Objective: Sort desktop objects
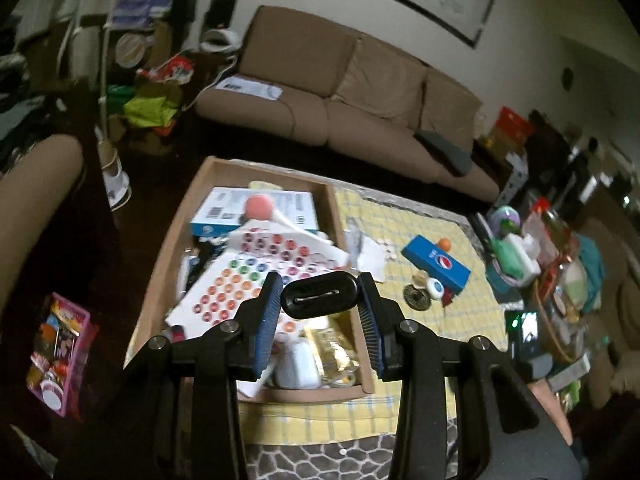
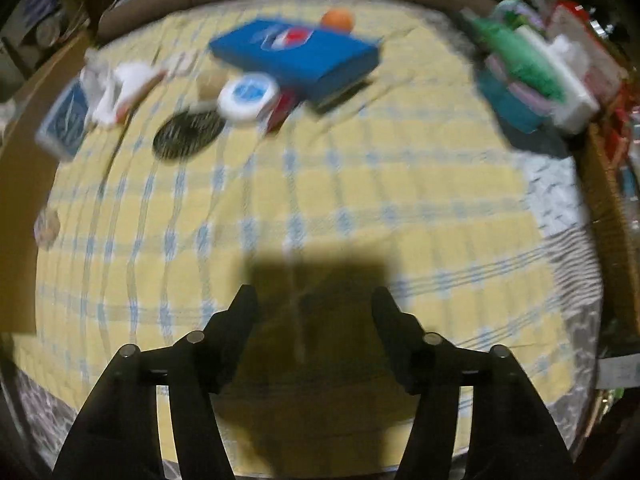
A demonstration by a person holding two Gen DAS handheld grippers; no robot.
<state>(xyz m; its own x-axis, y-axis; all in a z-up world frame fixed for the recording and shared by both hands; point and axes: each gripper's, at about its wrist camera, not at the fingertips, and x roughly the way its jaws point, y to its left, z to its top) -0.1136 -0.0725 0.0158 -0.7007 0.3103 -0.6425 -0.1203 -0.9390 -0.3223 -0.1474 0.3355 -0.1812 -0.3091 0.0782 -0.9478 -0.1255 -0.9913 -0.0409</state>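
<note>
My left gripper (image 1: pixel 319 294) is shut on a black oval object (image 1: pixel 319 294) with a metal clip, held above the cardboard tray (image 1: pixel 160 264). The tray holds a blue and white box (image 1: pixel 256 210), a sheet of coloured dots (image 1: pixel 256 272), a pink ball on a white stick (image 1: pixel 258 207), a white case (image 1: pixel 298 366) and gold packets (image 1: pixel 334 350). My right gripper (image 2: pixel 314 300) stands open over bare yellow checked cloth (image 2: pixel 320 184). Beyond it lie a blue Pepsi box (image 2: pixel 296 52), an orange ball (image 2: pixel 338 19), a round white tin (image 2: pixel 248 96), a dark disc (image 2: pixel 188 132) and a blue card pack (image 2: pixel 66 120).
A beige sofa (image 1: pixel 360 92) stands behind the table. A basket and cluttered bottles and packets (image 1: pixel 552 256) fill the table's right side; green and white packs (image 2: pixel 536 76) sit there too. A pink bin (image 1: pixel 60 352) stands on the floor at the left. The right wrist view is motion-blurred.
</note>
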